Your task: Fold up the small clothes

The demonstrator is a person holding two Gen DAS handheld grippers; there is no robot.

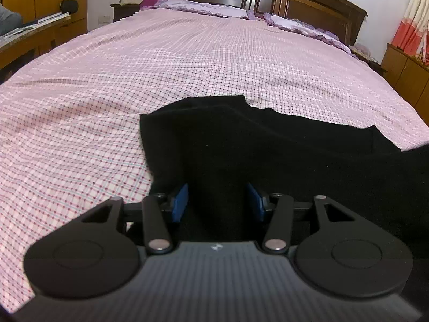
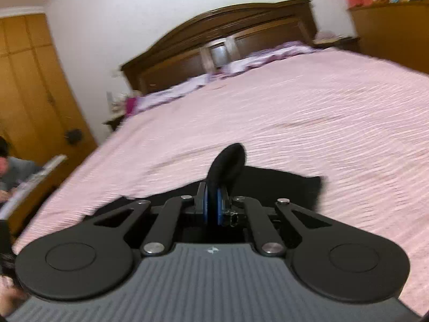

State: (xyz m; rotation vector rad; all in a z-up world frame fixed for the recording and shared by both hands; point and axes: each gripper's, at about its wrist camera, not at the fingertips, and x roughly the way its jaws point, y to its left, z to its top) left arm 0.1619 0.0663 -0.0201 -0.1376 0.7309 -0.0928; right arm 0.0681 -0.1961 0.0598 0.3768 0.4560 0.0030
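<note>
I was mid-fold: right gripper [image 2: 214, 204] clenched on the black garment [image 1: 268, 147], left gripper [image 1: 217, 201] spread wide above it, needing a hold next.

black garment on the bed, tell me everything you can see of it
The black garment is plain, dark, soft-looking cloth without visible print, lying mostly flat on the pink checked bedsheet near its close edge. A seam line and a notched far edge show in the left wrist view. The left gripper sits open over it, pads apart. The right gripper is shut on a fold of it, which bulges up in a loop above the pads.
</note>
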